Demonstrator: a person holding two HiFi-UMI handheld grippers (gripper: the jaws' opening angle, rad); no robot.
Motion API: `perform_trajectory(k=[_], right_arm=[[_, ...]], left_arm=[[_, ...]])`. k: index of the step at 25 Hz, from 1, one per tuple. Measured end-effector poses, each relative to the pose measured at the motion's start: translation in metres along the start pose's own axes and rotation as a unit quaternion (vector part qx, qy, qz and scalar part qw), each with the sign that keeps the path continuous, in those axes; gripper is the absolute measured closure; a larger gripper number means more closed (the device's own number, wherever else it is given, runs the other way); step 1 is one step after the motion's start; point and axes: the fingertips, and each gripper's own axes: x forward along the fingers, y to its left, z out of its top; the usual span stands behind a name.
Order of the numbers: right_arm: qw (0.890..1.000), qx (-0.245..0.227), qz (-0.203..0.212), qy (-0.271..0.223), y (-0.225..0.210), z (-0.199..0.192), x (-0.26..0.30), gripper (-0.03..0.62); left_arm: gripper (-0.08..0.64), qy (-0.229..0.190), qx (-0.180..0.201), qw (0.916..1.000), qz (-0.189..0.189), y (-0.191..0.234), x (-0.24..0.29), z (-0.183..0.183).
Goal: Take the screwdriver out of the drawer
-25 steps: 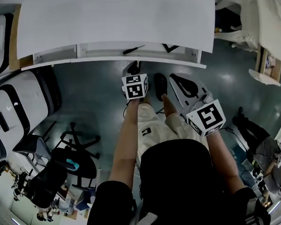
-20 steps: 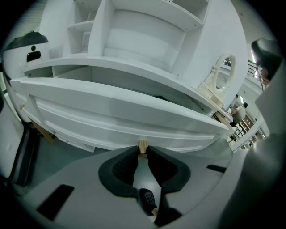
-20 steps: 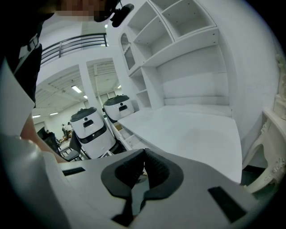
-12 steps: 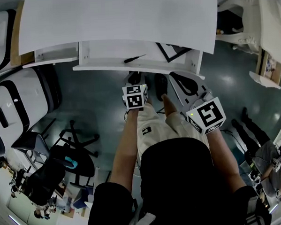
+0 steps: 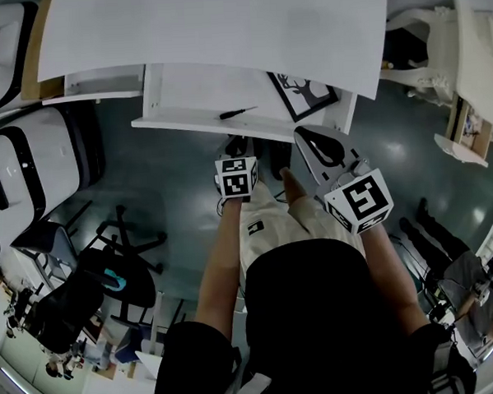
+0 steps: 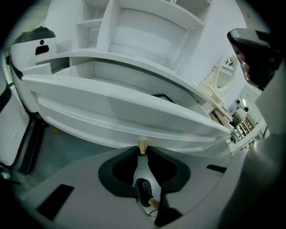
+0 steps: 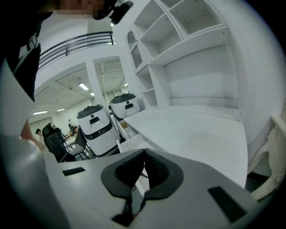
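A black-handled screwdriver (image 5: 236,113) lies in the pulled-out white drawer (image 5: 185,121) under the desk top (image 5: 213,29). Beside it on the right lies a framed picture (image 5: 303,92). My left gripper (image 5: 237,145) is at the middle of the drawer front (image 6: 111,120). In the left gripper view, the left gripper (image 6: 142,147) is shut on the small tan drawer knob (image 6: 142,144). My right gripper (image 5: 305,133) hovers to the right, below the drawer's front corner. Seen in its own view, the right gripper (image 7: 143,157) is shut with nothing in it.
A second drawer (image 5: 92,81) stands partly open at the left. White robot bodies (image 5: 15,188) and a black office chair (image 5: 110,273) stand at the left. A white carved chair (image 5: 423,22) is at the right. The person's legs and shoes are under the drawer.
The drawer has slid further out towards me, with my left gripper drawn back on its knob. The framed picture has come into view. The right gripper has stayed in place.
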Motion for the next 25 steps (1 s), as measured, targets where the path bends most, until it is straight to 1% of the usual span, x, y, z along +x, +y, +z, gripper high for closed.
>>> perform_trajectory(k=[8,15,21,25], right_arm=[[1.000,-0.007,0.014,0.008,0.011,0.002,0.004,0.575],[1.000,-0.014,0.025,0.011,0.016,0.000,0.003,0.575],[0.999,-0.024,0.034,0.014,0.017,0.000,-0.002,0.575],[0.998,-0.034,0.044,0.013,0.021,0.001,-0.007,0.575]], left_arm=[[0.477,-0.002,-0.008,1.0000,0.004,0.003,-0.007,-0.010],[0.477,-0.004,-0.022,0.9997,0.010,0.005,-0.015,-0.022],[0.477,-0.004,-0.022,0.9997,0.013,0.002,-0.019,-0.026],[0.471,-0.009,-0.026,0.9994,0.022,0.001,-0.029,-0.027]])
